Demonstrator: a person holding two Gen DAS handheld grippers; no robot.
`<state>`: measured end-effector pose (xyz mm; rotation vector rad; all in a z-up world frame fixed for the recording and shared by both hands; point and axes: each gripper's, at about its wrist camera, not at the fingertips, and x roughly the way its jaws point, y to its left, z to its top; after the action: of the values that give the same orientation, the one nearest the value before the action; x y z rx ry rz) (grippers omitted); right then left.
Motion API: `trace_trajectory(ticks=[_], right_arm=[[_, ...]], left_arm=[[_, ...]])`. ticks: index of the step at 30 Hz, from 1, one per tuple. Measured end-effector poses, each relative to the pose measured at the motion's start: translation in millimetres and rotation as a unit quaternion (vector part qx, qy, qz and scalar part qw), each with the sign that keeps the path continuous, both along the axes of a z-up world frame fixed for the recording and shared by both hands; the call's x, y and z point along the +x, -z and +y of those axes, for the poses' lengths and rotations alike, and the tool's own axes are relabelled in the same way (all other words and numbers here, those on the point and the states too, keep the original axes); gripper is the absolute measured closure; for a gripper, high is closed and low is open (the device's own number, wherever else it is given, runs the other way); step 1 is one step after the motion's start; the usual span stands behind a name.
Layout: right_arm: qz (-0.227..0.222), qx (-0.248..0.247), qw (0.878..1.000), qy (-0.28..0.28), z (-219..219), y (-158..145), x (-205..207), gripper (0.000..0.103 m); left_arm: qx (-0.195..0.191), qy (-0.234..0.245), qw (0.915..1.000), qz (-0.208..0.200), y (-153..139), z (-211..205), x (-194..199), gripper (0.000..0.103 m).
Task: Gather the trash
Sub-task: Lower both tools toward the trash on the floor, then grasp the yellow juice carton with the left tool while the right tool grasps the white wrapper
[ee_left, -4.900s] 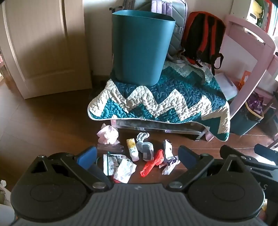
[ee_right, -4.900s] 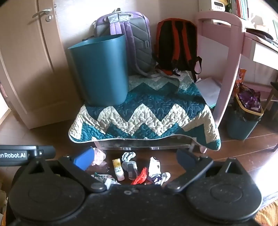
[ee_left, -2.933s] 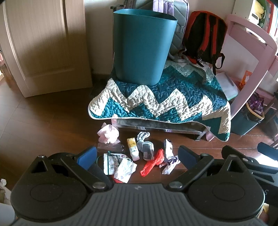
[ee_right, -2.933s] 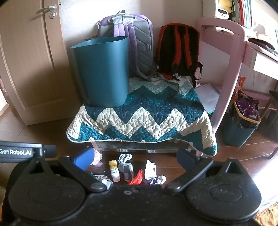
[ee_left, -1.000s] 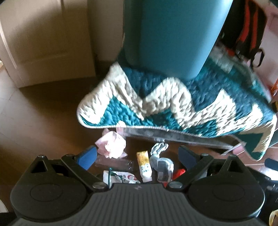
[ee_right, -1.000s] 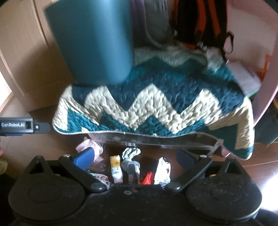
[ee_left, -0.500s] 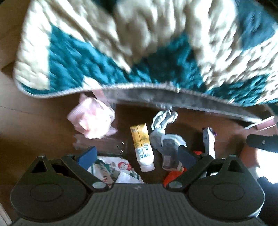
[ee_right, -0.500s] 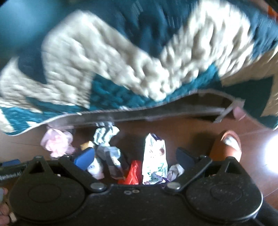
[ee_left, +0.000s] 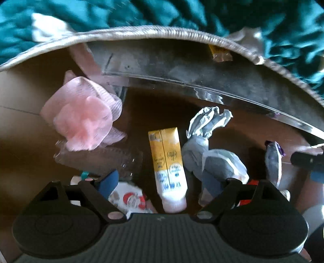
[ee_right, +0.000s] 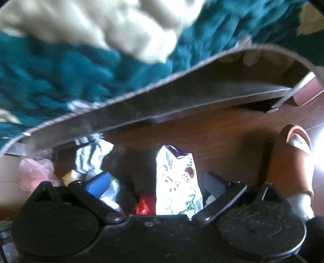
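Trash lies on the dark wood floor below a quilted bench. In the left wrist view my open left gripper [ee_left: 160, 182] hovers just over a yellow and white tube [ee_left: 168, 163], with a pink crumpled wrapper [ee_left: 83, 115] to the left, grey crumpled foil [ee_left: 210, 145] to the right and a clear plastic sheet [ee_left: 101, 159]. In the right wrist view my open right gripper [ee_right: 156, 182] straddles a white snack bag with a purple top [ee_right: 178, 182]; a red scrap [ee_right: 144, 206] lies beside it.
The teal and cream quilt [ee_left: 141, 16] hangs over the bench edge [ee_left: 202, 66] right above the trash. A person's foot in a brown sandal [ee_right: 291, 157] stands at the right. The right gripper's tip [ee_left: 307, 159] shows in the left wrist view.
Both grippers have dropped from a standing view of the bin and bench down close to the floor trash, and stayed open.
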<state>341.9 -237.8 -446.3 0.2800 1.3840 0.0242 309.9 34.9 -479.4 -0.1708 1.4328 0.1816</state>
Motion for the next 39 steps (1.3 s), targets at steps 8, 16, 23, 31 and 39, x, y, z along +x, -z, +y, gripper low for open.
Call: trace_trajectory(ticks=[8, 16, 23, 31, 39], right_arm=[[0.026, -0.023, 0.999, -0.004, 0, 42, 6, 0.006], [0.044, -0.013, 0.999, -0.001, -3, 65, 11, 0.006], [0.046, -0.015, 0.999, -0.02, 5, 79, 16, 0.008], [0.059, -0.025, 0.997, -0.042, 13, 97, 15, 0.045], [0.062, -0.045, 0.996, -0.052, 20, 99, 14, 0.089]], left_arm=[[0.014, 0.012, 0.9996, 0.023, 43, -8, 21, 0.023], [0.011, 0.002, 0.999, 0.044, 65, -8, 18, 0.027], [-0.01, -0.005, 0.9985, 0.054, 79, -1, 16, 0.038], [-0.032, -0.017, 0.9977, 0.058, 88, 3, 13, 0.059], [-0.035, -0.013, 0.9969, 0.069, 83, 5, 11, 0.06]])
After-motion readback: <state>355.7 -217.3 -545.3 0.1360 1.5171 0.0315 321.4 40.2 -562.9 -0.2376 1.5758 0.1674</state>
